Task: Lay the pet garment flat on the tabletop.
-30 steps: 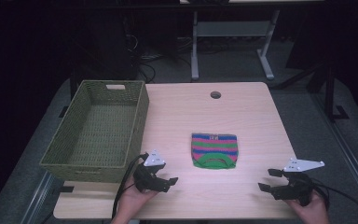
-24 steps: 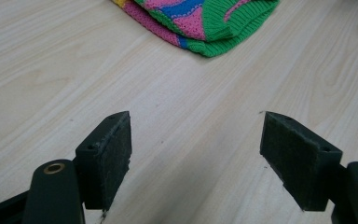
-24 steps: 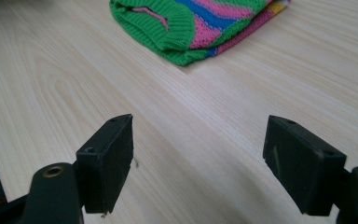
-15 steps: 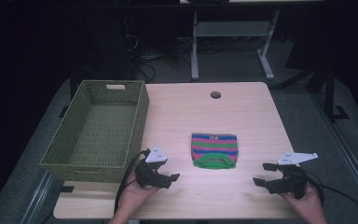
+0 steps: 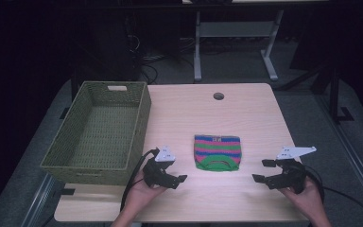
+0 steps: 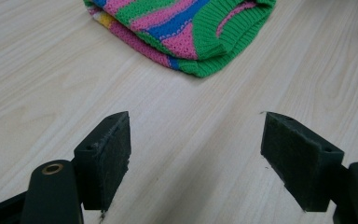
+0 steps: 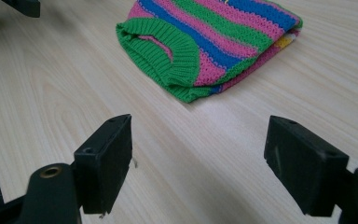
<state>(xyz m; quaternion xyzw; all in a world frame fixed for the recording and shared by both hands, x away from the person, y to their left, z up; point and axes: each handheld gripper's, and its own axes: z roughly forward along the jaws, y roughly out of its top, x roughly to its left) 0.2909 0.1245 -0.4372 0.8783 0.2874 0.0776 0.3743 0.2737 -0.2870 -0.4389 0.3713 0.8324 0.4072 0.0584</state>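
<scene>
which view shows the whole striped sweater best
The high view: the folded striped sweater lies whole on the table, between both tools. The left gripper view shows just its green-ribbed corner; the right gripper view shows the ribbed opening and stripes close up, top cropped.

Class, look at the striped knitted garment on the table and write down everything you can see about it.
The striped knitted garment is folded into a compact, roughly square bundle lying flat on the light wooden table. Its stripes run pink, green and blue, with a touch of yellow at one folded edge. A ribbed green band edges an opening on the side nearest the person. It looks soft and woolly. It lies right of the woven basket. Both tongs, left and right, stand open, short of touching it.
</scene>
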